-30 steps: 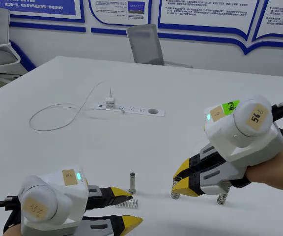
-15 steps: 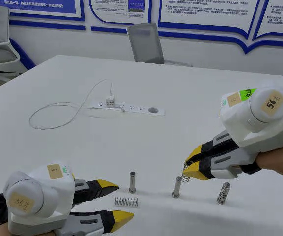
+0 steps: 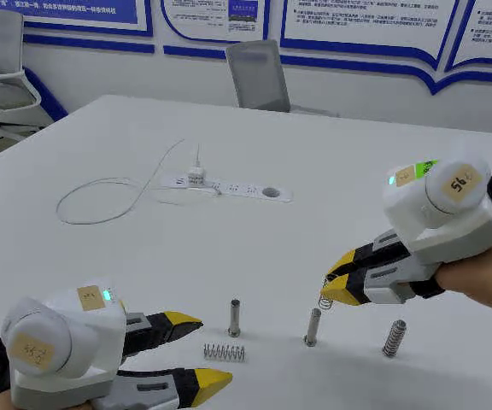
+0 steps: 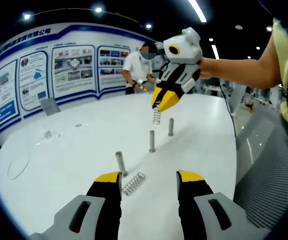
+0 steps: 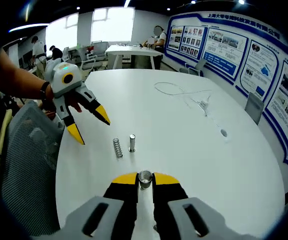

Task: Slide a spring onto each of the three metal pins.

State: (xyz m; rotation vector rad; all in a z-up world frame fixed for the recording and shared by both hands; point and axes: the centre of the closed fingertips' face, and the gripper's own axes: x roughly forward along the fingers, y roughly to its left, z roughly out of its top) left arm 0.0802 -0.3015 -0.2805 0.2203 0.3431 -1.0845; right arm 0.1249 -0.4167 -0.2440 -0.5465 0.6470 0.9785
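On the white table [image 3: 143, 265], three pins stand in a row across the head view. They are the left pin [image 3: 235, 318], the middle pin [image 3: 313, 327] at 3 o'clock of it, and the right pin [image 3: 399, 325] further along at 3 o'clock. The right pin has a fitted spring [image 3: 391, 340] coiled around it.

The right gripper [image 3: 327, 290] comes in from 3 o'clock, with its fingers clamped on the held spring [image 3: 325, 301]. This spring hangs from the yellow tips towards 6 o'clock. Its lower end is just beside the top of the middle pin, at about 1 o'clock of it, and is not threaded on. In the right gripper view the held spring [image 5: 144, 179] sits end-on, pinched between the two tips. In the left gripper view it [image 4: 156, 114] hangs a little above the middle pin [image 4: 152, 141], apart from it.

The left gripper [image 3: 209, 348] is at 7 o'clock in the head view, with its fingers spread wide and nothing between the pads. The loose spring [image 3: 225, 351] lies flat on the table at 7 o'clock of the left pin. In the left gripper view it [image 4: 133, 183] lies inside the gap between the fingers, close to the 9 o'clock finger. I cannot tell whether it touches that finger.
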